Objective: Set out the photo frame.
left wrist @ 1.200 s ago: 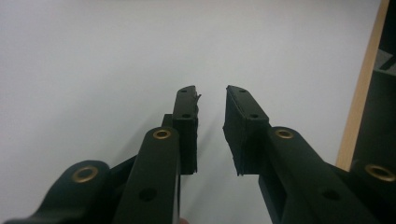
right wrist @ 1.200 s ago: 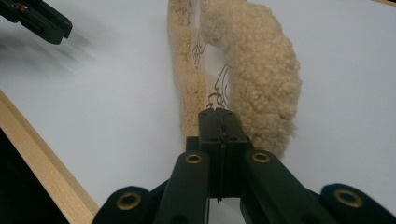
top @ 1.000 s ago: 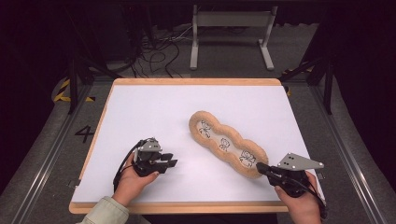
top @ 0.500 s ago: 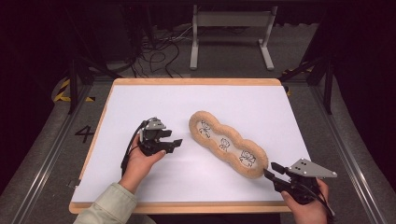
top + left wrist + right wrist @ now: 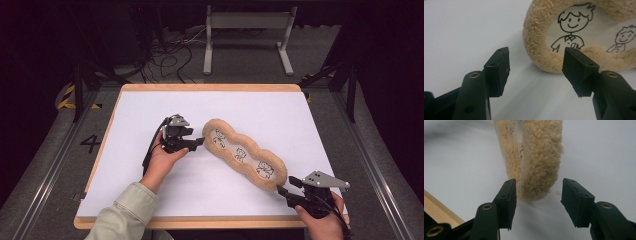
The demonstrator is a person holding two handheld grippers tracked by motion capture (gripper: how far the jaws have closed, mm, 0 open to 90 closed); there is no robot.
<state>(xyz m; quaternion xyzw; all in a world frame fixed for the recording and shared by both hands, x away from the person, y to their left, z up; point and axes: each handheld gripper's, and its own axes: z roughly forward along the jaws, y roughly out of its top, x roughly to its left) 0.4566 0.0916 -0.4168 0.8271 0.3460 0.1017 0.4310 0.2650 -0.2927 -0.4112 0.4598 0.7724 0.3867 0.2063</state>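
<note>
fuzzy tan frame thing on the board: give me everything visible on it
The plush frame is a long, lobed loop of tan fleece around three pale windows, each with a black line-drawn cartoon figure. It lies flat on the white board, running diagonally from mid-board toward the near right corner. The left gripper points at its far end, jaws open, just short of the fleece. The right gripper sits at its near end, jaws open to either side of the tip without pressing it.

Pretty bright on the white surface from overhead, evenly lit with no harsh glare, but dark all around and past the far edge. Soft, faint shadows under the fuzzy frame. Close-up gripper views sharp up front, soft and blurry farther back, a bit grainy overall.
</note>
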